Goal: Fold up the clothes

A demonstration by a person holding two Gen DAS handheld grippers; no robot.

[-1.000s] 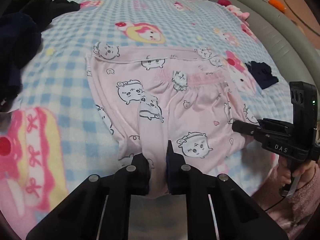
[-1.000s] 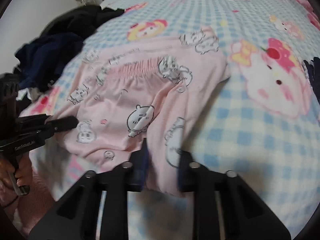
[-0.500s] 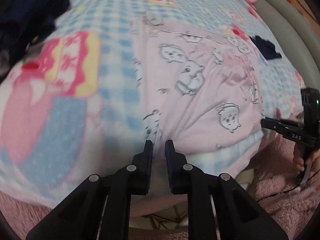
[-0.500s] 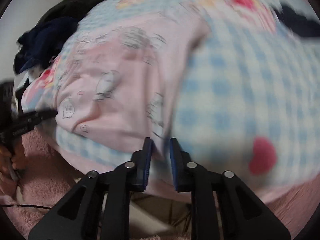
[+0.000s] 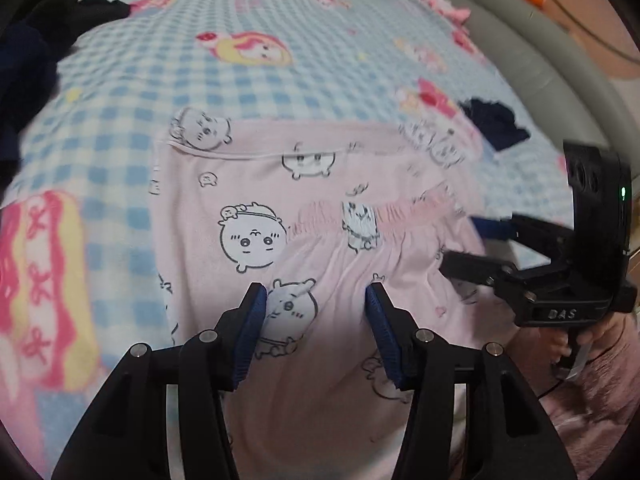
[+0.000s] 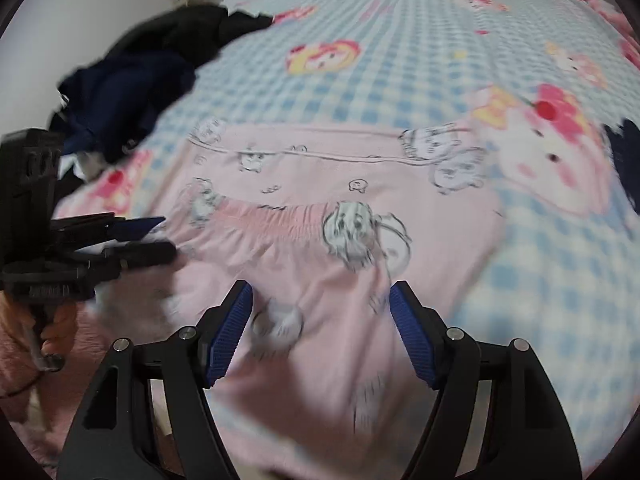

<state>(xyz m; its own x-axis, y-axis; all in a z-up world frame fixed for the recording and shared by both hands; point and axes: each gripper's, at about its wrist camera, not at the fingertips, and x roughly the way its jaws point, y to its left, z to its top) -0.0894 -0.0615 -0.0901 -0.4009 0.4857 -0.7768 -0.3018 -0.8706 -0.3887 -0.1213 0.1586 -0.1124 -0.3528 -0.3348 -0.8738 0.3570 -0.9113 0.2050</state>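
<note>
Pink pajama pants (image 5: pixel 320 248) printed with cartoon animals lie folded over themselves at the near edge of the blue-checked blanket (image 5: pixel 280 80), the gathered waistband (image 6: pixel 280 220) facing up across the middle. Both claws hang just above the cloth with their blue pads spread wide and nothing between them, the left gripper (image 5: pixel 314 300) over the pants' left part and the right gripper (image 6: pixel 320 300) over the right. Dark clothes (image 6: pixel 132 76) are heaped at the blanket's far left corner, well apart.

Bed in blue-checked cartoon blanket (image 5: pixel 280 92) — grey padded frame (image 5: pixel 532 52), white wall (image 6: pixel 92 12).
</note>
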